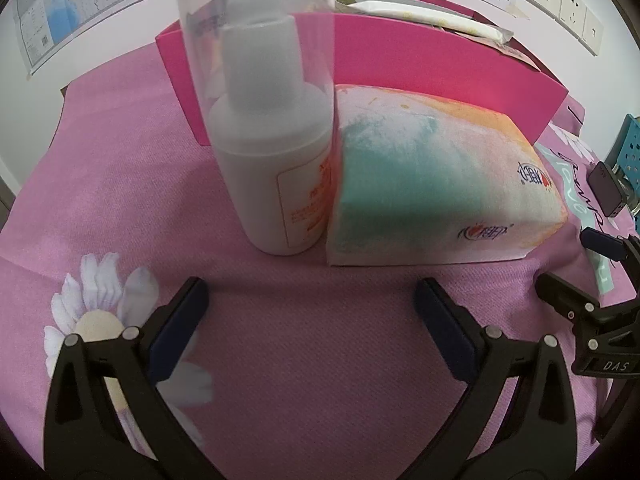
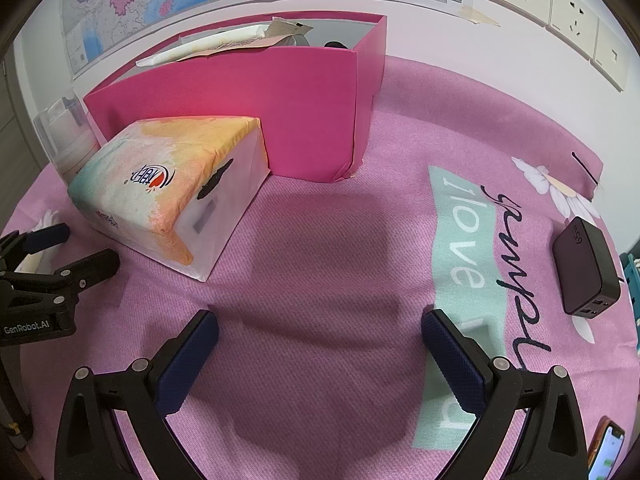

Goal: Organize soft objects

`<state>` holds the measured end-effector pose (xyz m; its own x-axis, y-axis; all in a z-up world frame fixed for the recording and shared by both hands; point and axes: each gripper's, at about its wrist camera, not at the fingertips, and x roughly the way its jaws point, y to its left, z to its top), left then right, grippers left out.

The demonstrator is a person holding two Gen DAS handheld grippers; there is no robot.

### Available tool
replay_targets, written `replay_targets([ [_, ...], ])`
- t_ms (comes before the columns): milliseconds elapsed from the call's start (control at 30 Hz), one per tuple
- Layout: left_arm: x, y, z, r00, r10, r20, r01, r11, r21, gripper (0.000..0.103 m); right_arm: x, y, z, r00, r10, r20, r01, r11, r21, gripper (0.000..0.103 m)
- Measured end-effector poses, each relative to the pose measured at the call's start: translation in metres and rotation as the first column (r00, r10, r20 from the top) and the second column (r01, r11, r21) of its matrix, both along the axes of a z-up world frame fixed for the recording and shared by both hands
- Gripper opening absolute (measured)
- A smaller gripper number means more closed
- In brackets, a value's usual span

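So the pink box (image 2: 256,112) is my landmark here, sitting at the back of the pink flowered cloth (image 1: 304,360) near the wall. Left of the box the cloth runs out to its edge with nothing on it but a printed daisy, so plenty of room there. In front of the box there's a wide bare stretch of cloth, and that's where both grippers hover.

The left gripper (image 1: 312,304) has its jaws spread wide with nothing between them, same deal with the right gripper (image 2: 320,332): wide apart, empty, over bare cloth.

The task's thing is the tissue pack (image 1: 432,184), lying flat right in front of the box, its back end touching or nearly touching the box wall. It's a soft plastic-wrapped brick, white with teal and orange washes and a small red and blue logo.

A white pump bottle (image 1: 276,160) with a clear cap stands upright just left of the pack, pressed against it, which crowds that side. Inside the box some paper packets (image 2: 224,46) poke above the rim. Well right of the box a black charger (image 2: 586,268) lies on the cloth, and a phone (image 2: 608,454) peeks in at the near right corner.
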<state>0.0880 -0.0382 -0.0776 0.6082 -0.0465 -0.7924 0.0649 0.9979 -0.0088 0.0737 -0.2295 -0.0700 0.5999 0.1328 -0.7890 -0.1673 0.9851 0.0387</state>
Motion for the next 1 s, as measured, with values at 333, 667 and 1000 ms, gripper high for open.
replay_targets([
  [333,0.0051,0.0073,-0.0048,1.0,0.0,0.0,0.0,1.0,0.0,0.103,0.0002,0.0,-0.0003,1.0,0.0,0.0,0.0,1.0,0.0,0.103],
  [667,0.0051,0.0076,-0.0048,1.0,0.0,0.0,0.0,1.0,0.0,0.103,0.0001,0.0,-0.0002,1.0,0.0,0.001,0.0,1.0,0.0,0.103],
  [1000,0.0042,0.0089,-0.0042,1.0,0.0,0.0,0.0,1.0,-0.001,0.103,0.0004,-0.0002,-0.0003,1.0,0.0,0.001,0.0,1.0,0.0,0.103],
])
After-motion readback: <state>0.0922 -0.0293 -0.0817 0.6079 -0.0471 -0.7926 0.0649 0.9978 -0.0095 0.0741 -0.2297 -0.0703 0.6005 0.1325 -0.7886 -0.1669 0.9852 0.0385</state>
